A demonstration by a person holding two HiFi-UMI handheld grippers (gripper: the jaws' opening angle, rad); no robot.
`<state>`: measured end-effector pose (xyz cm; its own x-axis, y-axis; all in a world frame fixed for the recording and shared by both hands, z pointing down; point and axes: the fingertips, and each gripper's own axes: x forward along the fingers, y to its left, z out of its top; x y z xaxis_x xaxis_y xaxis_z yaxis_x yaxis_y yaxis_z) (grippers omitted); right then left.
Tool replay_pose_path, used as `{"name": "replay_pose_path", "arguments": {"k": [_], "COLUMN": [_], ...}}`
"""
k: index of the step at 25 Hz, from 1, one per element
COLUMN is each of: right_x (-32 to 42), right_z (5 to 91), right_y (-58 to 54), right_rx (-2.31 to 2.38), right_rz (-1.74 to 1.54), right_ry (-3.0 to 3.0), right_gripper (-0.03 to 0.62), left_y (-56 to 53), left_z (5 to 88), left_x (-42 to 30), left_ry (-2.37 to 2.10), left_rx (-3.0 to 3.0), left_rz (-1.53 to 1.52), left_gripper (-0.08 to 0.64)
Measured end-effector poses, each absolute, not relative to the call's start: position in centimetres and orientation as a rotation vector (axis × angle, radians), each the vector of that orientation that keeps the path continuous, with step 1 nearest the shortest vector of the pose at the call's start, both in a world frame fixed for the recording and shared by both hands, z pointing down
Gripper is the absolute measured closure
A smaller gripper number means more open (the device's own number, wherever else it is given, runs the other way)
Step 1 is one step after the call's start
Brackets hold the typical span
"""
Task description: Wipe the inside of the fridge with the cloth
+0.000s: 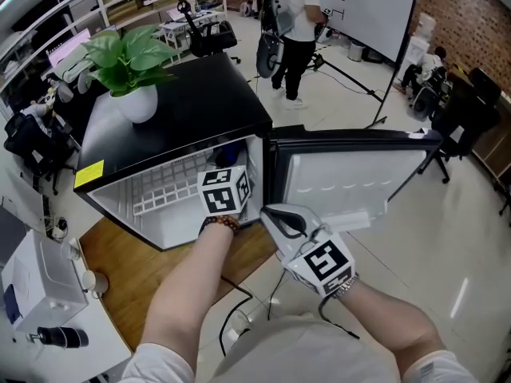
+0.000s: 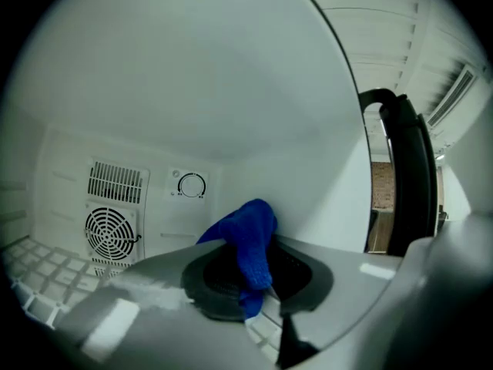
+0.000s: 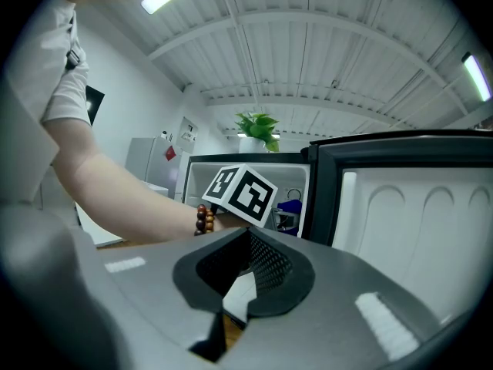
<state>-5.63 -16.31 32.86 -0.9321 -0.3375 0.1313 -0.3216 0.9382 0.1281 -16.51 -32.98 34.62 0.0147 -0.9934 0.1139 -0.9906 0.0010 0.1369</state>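
Note:
A black mini fridge [image 1: 192,110] stands with its door [image 1: 343,174] swung open to the right. My left gripper [image 2: 250,287] reaches inside the white compartment and is shut on a blue cloth [image 2: 250,241], which bunches up above the jaws near the right inner wall. On the back wall are a fan grille [image 2: 110,233] and a thermostat dial [image 2: 191,185]. In the head view its marker cube [image 1: 224,190] sits in the fridge opening. My right gripper [image 1: 281,220] hangs outside, below the door's hinge edge, shut with nothing in it. It looks toward the cube [image 3: 245,193] and the cloth [image 3: 291,206].
A potted green plant [image 1: 132,66] stands on the fridge top. A white wire shelf [image 1: 172,186] lies inside at the left. The fridge rests on a wooden board [image 1: 132,282]. A person [image 1: 297,22] stands by a whiteboard [image 1: 371,6] behind. Cables [image 1: 239,313] trail on the floor.

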Motion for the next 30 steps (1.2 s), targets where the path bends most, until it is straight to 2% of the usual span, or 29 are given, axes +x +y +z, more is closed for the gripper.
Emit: {"name": "replay_pose_path", "arguments": {"k": [30], "right_x": [-4.9], "right_z": [33.4], "right_y": [-13.9], "right_rx": [0.431], "right_rz": [-0.174], "right_ry": [-2.957], "right_gripper": [0.591], "left_y": [-25.8], "left_z": [34.2], "left_x": [-11.2], "left_ry": [-1.915], "left_rx": [2.191], "left_rz": [-0.131], "left_gripper": [0.503]}}
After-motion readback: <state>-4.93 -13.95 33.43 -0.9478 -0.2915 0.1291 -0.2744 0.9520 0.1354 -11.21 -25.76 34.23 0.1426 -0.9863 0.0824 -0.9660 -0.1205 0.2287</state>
